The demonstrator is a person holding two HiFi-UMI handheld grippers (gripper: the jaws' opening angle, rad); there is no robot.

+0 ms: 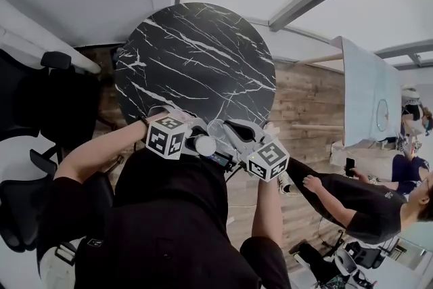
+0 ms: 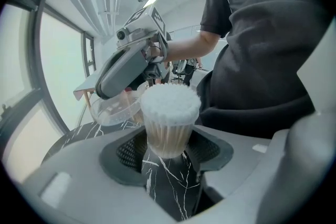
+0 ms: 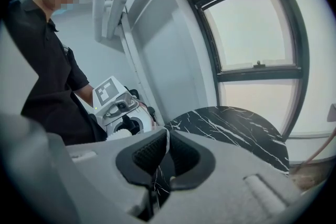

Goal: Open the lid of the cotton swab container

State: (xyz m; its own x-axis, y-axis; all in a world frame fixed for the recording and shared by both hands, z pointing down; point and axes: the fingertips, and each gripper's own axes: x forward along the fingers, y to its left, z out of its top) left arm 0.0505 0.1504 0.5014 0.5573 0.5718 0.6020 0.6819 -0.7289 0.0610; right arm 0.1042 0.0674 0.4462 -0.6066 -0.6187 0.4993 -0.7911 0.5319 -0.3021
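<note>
Already uncapped: cotton swab container clamped upright between the pads of the left hand-held gripper, with white swab tips heaped bare at its mouth. Positioned at the near edge of the black marble table, close to the person's dark shirt. Just beside the container's mouth, towards the left of the left gripper view, clear lid pinched by its rim in the right hand-held gripper, jaws almost together on that thin edge. Marker cubes side by side in the head view.
</note>
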